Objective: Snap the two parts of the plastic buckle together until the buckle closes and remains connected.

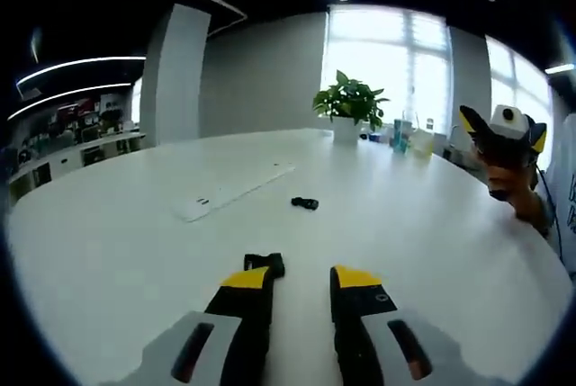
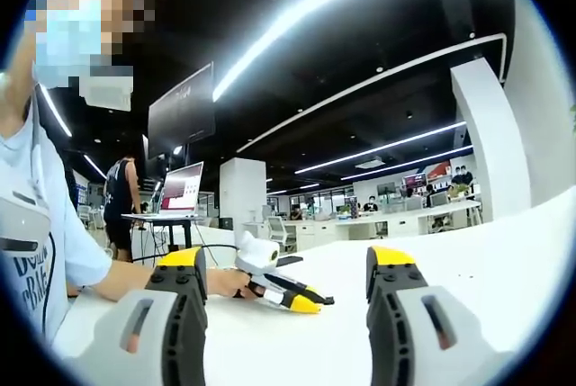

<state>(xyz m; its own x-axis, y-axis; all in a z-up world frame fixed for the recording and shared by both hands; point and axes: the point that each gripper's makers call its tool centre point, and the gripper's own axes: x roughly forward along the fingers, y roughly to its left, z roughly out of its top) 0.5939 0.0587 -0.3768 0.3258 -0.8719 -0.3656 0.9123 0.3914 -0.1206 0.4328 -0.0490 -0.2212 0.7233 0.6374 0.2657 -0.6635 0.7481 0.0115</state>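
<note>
- Left gripper view: the left gripper (image 1: 301, 280) sits low over the white surface (image 1: 432, 224), its fingers (image 1: 255, 283) spread apart; a small black buckle part (image 1: 265, 264) sits at the tip of the left finger, whether pinched or merely touching I cannot tell.
- A second black buckle part (image 1: 305, 202) lies farther ahead on the surface, apart from the first, near a flat white strip (image 1: 232, 190).
- A potted plant (image 1: 349, 103) stands at the far edge.
- The right gripper (image 1: 502, 139) is raised at right.
- Right gripper view: the right gripper's (image 2: 286, 271) fingers (image 2: 391, 272) are released, with nothing between them; beyond, a hand (image 2: 220, 282) holds the left gripper (image 2: 290, 294) down at the surface (image 2: 486, 251).
</note>
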